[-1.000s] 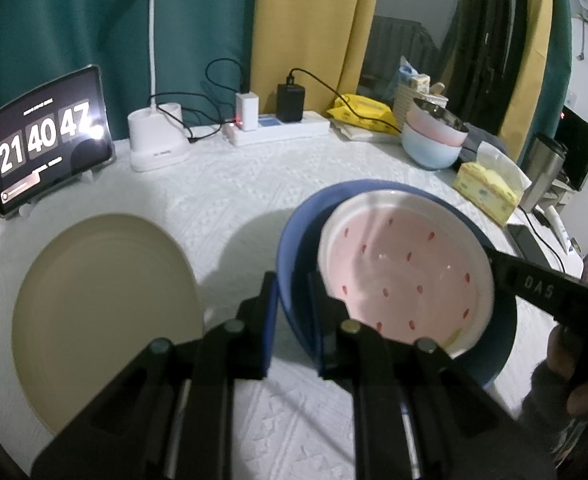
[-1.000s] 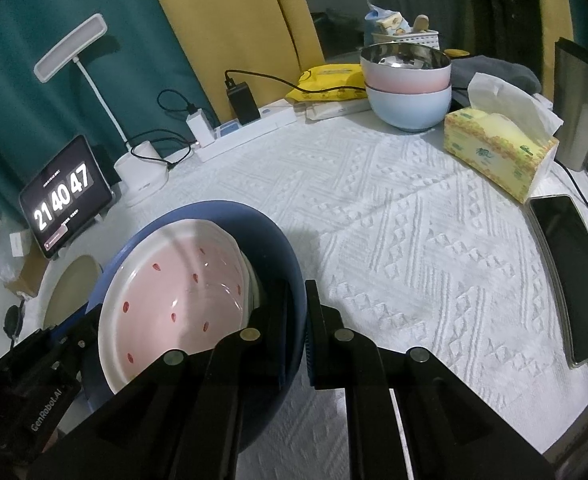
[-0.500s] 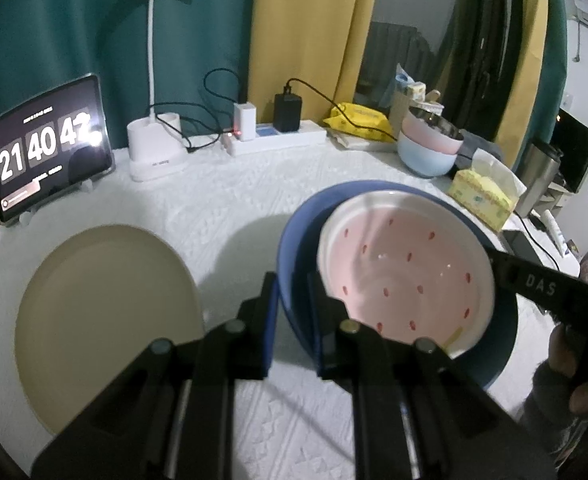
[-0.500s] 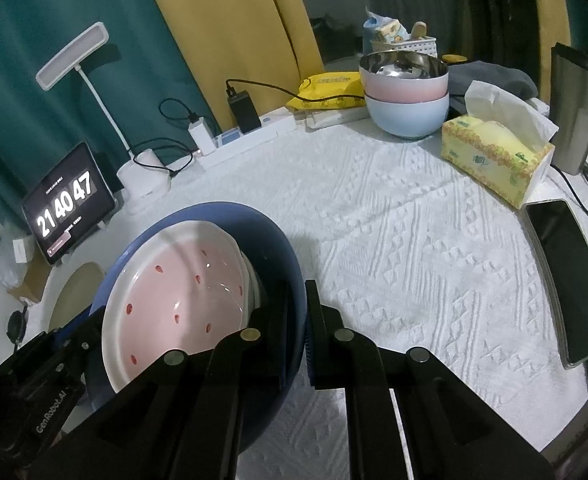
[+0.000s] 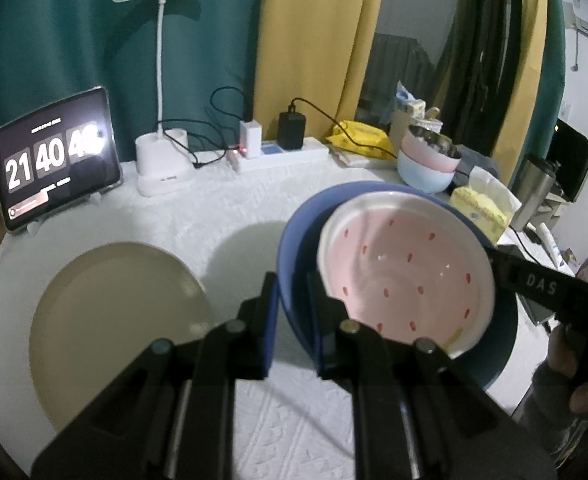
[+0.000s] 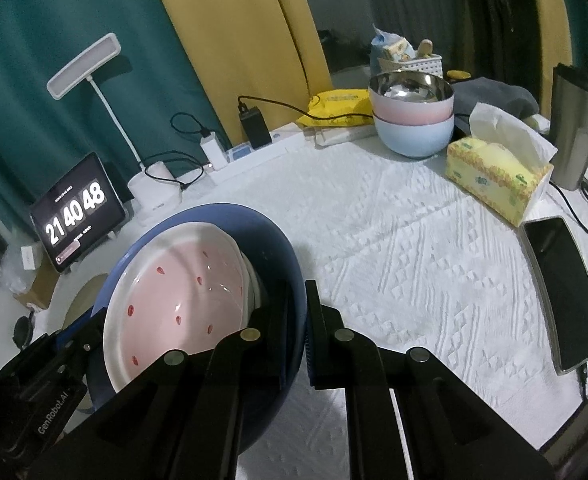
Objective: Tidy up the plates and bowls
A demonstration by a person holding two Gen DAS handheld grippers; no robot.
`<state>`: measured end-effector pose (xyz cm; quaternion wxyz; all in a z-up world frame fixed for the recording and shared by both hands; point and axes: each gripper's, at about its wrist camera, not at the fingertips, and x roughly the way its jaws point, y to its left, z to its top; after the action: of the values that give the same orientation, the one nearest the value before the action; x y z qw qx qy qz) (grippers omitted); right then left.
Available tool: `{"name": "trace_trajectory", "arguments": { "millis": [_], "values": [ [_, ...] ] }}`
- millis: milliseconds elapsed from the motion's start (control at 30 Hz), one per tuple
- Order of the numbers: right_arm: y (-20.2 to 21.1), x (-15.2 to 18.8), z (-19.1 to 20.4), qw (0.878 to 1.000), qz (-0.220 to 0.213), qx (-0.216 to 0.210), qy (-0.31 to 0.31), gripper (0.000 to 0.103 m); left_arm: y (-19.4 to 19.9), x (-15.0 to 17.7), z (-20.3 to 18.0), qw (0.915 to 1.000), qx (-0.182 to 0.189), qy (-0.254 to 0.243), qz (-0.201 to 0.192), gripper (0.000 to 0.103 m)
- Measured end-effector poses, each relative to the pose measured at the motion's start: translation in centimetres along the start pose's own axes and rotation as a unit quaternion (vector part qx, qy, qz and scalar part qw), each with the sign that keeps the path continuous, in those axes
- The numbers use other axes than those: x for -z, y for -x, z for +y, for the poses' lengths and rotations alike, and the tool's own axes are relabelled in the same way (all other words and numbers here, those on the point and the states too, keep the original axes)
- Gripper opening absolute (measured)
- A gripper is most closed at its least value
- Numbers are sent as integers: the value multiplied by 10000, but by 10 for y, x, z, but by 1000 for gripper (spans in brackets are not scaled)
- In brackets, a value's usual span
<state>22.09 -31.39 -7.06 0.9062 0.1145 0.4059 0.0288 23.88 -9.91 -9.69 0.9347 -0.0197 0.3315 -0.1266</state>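
A blue plate (image 5: 294,232) (image 6: 278,240) carries a pink plate with red spots (image 5: 406,264) (image 6: 182,280) and hangs above the table. My left gripper (image 5: 292,292) is shut on the blue plate's left rim. My right gripper (image 6: 296,308) is shut on its right rim; it shows in the left wrist view (image 5: 542,288) too. A beige plate (image 5: 110,320) lies flat on the white tablecloth at the left, and its edge shows in the right wrist view (image 6: 86,296). Stacked pink and light-blue bowls (image 5: 428,160) (image 6: 412,116) stand at the back right.
A clock tablet (image 5: 54,160) (image 6: 76,216), a white desk lamp (image 5: 162,168), a power strip with chargers (image 5: 282,152) stand along the back. A tissue box (image 6: 498,172), a steel tumbler (image 6: 574,128) and a phone (image 6: 562,292) sit at the right.
Both grippers have lifted the blue plate with the pink plate higher above the table. The beige plate has not moved.
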Motion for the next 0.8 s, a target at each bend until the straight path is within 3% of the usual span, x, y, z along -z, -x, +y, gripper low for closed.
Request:
{"name": "trace_trajectory", "arguments": {
  "millis": [800],
  "values": [
    [4, -15, 51, 9994, -148, -100, 285, 10, 24, -11, 42, 9993, -44, 268, -247, 13]
  ]
}}
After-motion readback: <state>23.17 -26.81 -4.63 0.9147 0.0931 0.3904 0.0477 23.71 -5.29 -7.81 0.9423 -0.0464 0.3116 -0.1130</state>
